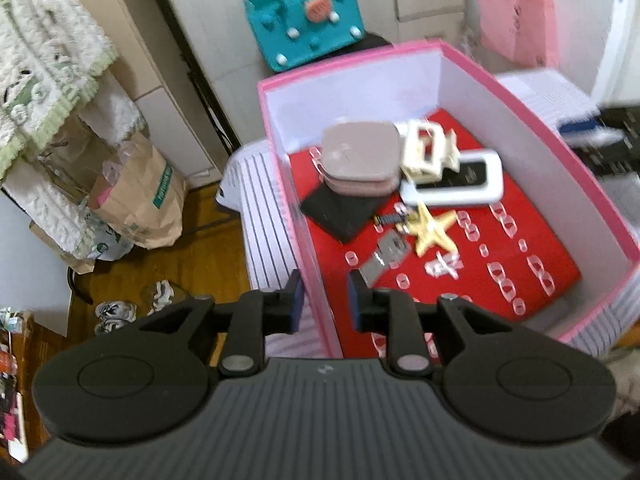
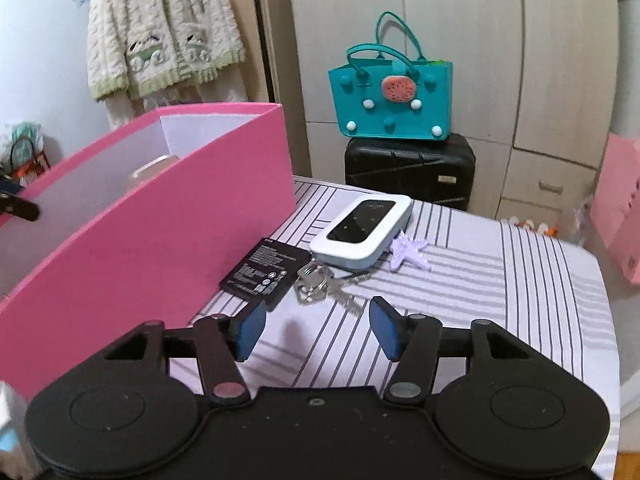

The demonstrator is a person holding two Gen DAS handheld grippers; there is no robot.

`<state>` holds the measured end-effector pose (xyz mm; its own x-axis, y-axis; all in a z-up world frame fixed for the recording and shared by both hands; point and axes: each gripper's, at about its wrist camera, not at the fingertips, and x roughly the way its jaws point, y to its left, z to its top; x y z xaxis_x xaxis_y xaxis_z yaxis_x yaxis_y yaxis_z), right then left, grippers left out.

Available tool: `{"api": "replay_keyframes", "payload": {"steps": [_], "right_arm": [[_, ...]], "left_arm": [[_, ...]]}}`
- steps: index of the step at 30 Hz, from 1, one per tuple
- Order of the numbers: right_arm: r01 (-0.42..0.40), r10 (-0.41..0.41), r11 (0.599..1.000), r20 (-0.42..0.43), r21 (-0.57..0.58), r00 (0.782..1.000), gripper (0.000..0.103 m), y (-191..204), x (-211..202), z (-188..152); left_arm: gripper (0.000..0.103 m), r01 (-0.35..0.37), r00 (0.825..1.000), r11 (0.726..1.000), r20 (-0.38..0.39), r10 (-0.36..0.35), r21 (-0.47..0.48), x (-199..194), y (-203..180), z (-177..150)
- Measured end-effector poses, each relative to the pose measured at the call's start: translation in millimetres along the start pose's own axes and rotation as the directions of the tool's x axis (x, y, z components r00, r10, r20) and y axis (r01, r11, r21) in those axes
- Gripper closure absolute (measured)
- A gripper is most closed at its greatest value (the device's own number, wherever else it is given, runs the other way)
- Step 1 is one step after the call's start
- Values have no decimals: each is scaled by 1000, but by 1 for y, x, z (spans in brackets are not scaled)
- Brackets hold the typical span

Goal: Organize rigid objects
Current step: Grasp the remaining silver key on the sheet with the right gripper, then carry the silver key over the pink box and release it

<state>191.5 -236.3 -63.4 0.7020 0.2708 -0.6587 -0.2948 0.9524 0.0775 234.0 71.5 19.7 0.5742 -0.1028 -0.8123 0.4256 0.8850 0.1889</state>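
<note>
A pink box point(image 1: 472, 65) with a red floor holds a beige compact point(image 1: 360, 152), a cream claw clip point(image 1: 426, 148), a white-framed device point(image 1: 460, 184), a black pad point(image 1: 340, 210), a yellow starfish point(image 1: 430, 230) and a grey clip point(image 1: 384, 258). My left gripper point(image 1: 323, 300) is open and empty above the box's near left wall. In the right wrist view the box point(image 2: 160, 216) stands left. Beside it on the striped cloth lie a black battery point(image 2: 266, 274), keys point(image 2: 320, 284), a white router point(image 2: 362, 232) and a lilac starfish point(image 2: 408, 252). My right gripper point(image 2: 316, 328) is open and empty, just short of the keys.
A teal handbag point(image 2: 390, 92) sits on a black suitcase point(image 2: 408, 170) behind the bed. A wardrobe stands behind it. Paper bags point(image 1: 136, 200) and shoes point(image 1: 120, 308) lie on the wooden floor at left. A pink bag point(image 2: 620, 208) hangs at right.
</note>
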Motion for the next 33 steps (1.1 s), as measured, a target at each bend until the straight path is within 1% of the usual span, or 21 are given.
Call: {"api": "replay_keyframes", "payload": {"steps": [3,4,5,6,7,9,10,11,12,13,14,15,16,17,20,24,29,30,33], "right_arm": [[-26,27,999,-28,39,999,40,-5,15,7],[-35,36,998,-17,57,999,40,-7,19,10],[-38,37,996,9,76,999,40,-8,21,12],[-43,41,995,21,92,999,40,-9,23,14],[-48,46,994,19,102,999,40,-8,27,16],[-39,39,993,4,107,999,41,-6,35,19],[-21,22,994,-13,109,1000,43,-5,40,19],[4,0,995,-39,103,999,54,-2,45,18],[15,-11,996,-45,93,999,63,1,48,17],[16,-13,997,-37,81,999,80,4,46,17],[25,-23,998,-48,56,999,91,7,45,17],[21,-19,998,-45,52,999,95,8,41,18],[-5,7,997,-32,76,999,99,6,37,19],[-38,42,994,-35,106,999,99,4,32,19],[-71,76,988,-32,139,997,99,2,24,20],[-61,63,991,-11,120,998,99,6,7,22],[-39,35,995,38,95,999,99,13,-24,35],[-40,34,993,57,108,998,99,14,-33,39],[-69,59,993,96,101,994,99,24,-53,51]], "left_arm": [[81,-2,1000,1000,-28,2,6,-1,-1,-1],[83,-6,1000,1000,-23,6,11,-2,0,-1],[89,-17,1000,1000,-17,17,24,-3,0,0],[93,-34,999,999,-9,34,33,-4,1,-1],[96,-39,999,999,-7,39,33,-3,3,0],[96,-14,1000,1000,-13,14,3,-3,9,1],[96,-9,1000,1000,-15,9,-6,-3,11,2],[96,-10,1000,1000,-15,9,-8,-3,11,2],[96,-15,1000,1000,-13,15,-5,-2,9,2],[96,-20,1000,1000,-10,20,-2,-2,8,1],[96,-25,1000,1000,-7,25,1,-3,7,1],[96,-29,1000,1000,-5,29,4,-2,6,1],[96,-30,1000,1000,-3,30,4,-3,6,0],[96,-29,1000,1000,-1,29,3,-2,6,0],[96,-26,1000,1000,4,26,5,-2,7,0],[96,-43,999,998,21,42,39,-3,4,-3],[96,-25,1000,999,19,25,24,-4,7,-2],[96,-25,999,999,21,25,24,-4,7,-2],[96,-31,999,999,36,31,19,-4,6,-4]]}}
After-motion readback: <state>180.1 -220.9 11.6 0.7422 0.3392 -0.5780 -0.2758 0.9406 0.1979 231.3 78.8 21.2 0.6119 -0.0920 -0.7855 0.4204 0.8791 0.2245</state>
